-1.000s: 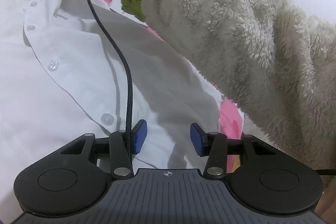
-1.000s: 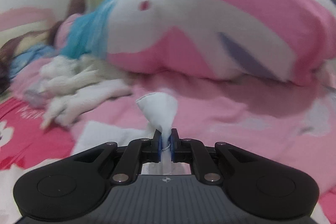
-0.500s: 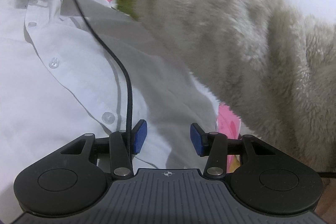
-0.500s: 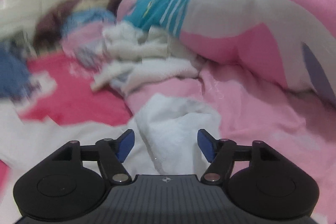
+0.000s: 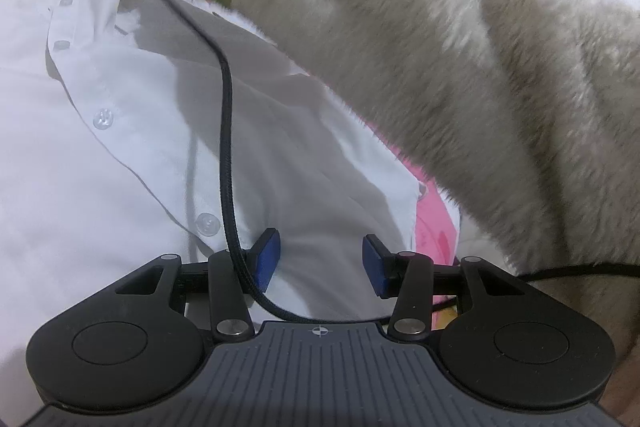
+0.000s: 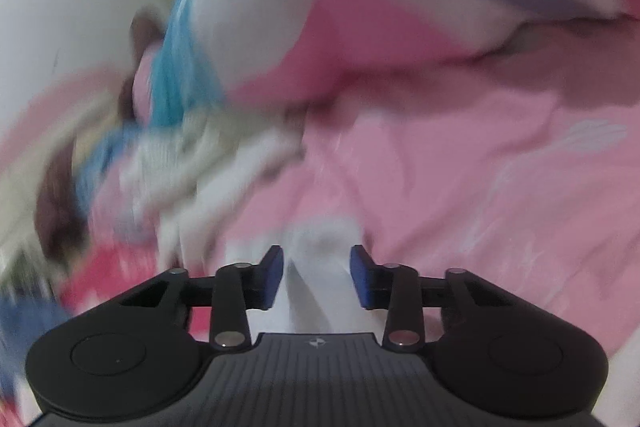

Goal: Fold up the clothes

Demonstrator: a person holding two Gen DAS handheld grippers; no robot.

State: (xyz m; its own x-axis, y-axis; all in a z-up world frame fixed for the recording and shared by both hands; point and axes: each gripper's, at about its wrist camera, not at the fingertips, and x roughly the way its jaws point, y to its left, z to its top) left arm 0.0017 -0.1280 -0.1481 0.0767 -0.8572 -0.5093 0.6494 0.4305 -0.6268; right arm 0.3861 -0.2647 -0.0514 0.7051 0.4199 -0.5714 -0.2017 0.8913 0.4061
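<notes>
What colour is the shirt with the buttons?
White. The shirt shows best in the left wrist view.

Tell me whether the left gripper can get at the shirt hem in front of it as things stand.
Probably yes. The left gripper is open just above the white shirt, whose hem lies close ahead. Only the black cable drapes past its left finger, and the fleece sleeve crosses farther back.

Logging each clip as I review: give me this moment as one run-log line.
task: fold clothes | left gripper: open over white shirt | right gripper: closing, white cloth between pads, not pinched | view: blurred
</notes>
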